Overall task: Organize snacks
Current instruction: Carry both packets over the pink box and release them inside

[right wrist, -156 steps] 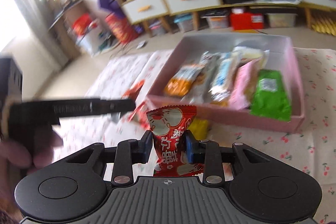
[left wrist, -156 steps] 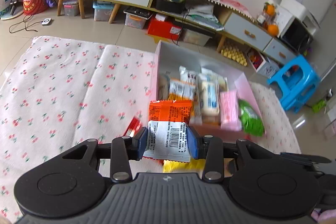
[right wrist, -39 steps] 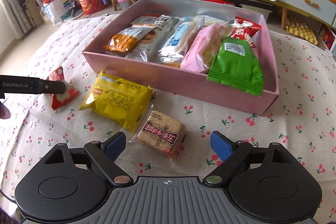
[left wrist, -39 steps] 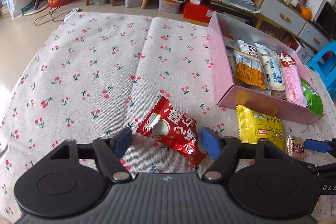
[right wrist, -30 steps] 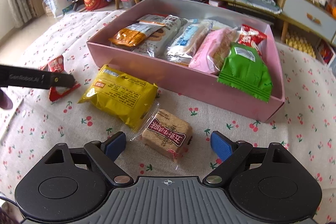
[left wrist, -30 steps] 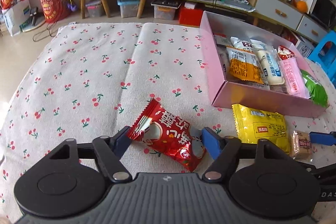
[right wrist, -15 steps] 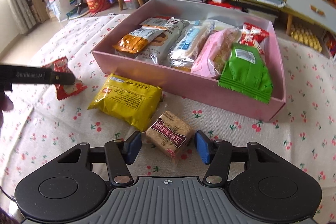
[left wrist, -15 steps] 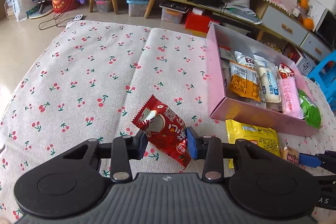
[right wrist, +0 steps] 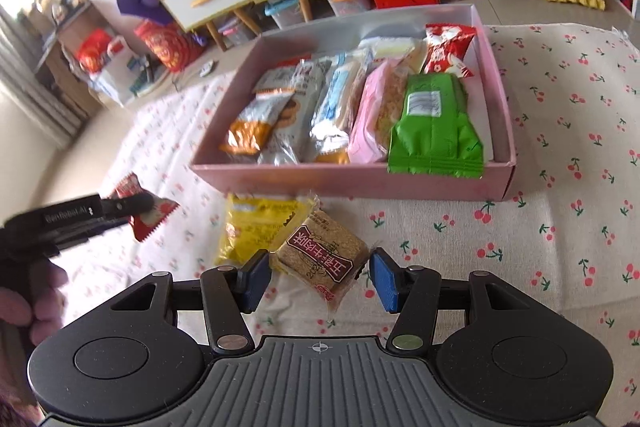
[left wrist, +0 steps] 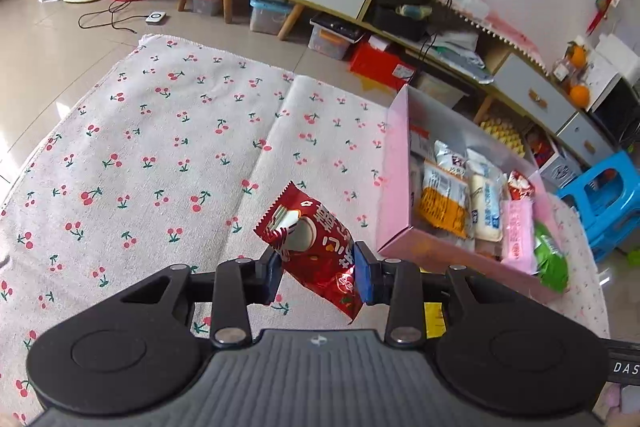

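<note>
Now the left claw [left wrist: 316, 269] is clenched on the red snack packet [left wrist: 310, 247], having just closed on it, and holds it clear of the cherry-print cloth [left wrist: 160, 155], off the near left corner of the pink box [right wrist: 352, 181]. The right claw [right wrist: 318, 277] has also just been closing; its pads look pressed on the brown square bar [right wrist: 322, 253], which hangs lifted just in front of the box's near wall, with the yellow packet [right wrist: 256, 227] lying on the cloth beside it.

Risks, as I judge them: the red packet is pinched across its puffy middle, skewed, so it may slip or swivel on the way over the box wall. The bar's loose clear wrapper trails below the right claw and could snag on the rim. The box is already crowded, with the green packet [right wrist: 436, 127] overhanging its near edge, so a new item may knock it out or sit on top.

Writing: large white Chinese characters on the red packet, dark Chinese characters on the bar's red label; "GenRobot.AI" runs faintly along the left claw's arm in the right wrist view.
</note>
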{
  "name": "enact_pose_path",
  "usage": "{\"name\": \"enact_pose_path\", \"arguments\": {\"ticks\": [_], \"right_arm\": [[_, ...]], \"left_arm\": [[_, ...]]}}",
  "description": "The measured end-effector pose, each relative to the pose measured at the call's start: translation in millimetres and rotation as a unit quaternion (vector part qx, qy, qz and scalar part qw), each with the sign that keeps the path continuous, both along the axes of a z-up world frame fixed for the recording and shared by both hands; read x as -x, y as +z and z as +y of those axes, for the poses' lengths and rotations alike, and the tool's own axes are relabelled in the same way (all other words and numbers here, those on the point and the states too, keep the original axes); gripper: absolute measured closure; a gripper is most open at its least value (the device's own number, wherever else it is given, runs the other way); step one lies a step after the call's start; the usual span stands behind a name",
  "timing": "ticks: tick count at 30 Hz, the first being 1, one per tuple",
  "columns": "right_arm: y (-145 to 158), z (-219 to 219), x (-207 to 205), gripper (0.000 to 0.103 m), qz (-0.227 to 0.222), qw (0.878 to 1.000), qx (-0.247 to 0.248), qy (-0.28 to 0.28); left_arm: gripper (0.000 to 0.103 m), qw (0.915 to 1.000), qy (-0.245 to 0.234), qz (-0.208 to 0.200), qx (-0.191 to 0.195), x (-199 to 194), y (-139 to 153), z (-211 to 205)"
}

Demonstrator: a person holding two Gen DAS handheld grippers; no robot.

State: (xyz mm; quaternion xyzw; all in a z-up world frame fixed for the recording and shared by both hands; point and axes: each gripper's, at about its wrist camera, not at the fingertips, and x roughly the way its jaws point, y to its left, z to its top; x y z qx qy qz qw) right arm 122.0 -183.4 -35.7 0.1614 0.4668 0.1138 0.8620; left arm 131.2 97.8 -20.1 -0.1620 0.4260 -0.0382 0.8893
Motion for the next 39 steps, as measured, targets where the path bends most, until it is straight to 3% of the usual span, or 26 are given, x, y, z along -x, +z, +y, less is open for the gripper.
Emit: {"name": "enact_pose_path", "arguments": {"ticks": [8, 19, 25, 39], "right_arm": [[17, -22, -10, 0.050, -0.018, 0.998, -0.025, -0.053], [23, -59, -55, 0.049, -0.039, 0.988, -0.066, -0.134], [10, -74, -75, 0.049, -0.053, 0.984, -0.083, -0.147], [-21, -98, -104, 0.049, -0.057, 0.977, -0.125, -0.165]], "left_arm": [[0.069, 0.9996, -0.010, -0.026, 0.001, -7, 15, -14], [0.069, 0.9979, -0.052, -0.033, -0.022, -52, 23, -58], [0.069, 0.9949, -0.069, -0.045, -0.057, -69, 19, -82], [0.069, 0.9889, -0.097, -0.060, -0.095, -112, 10, -131]]}}
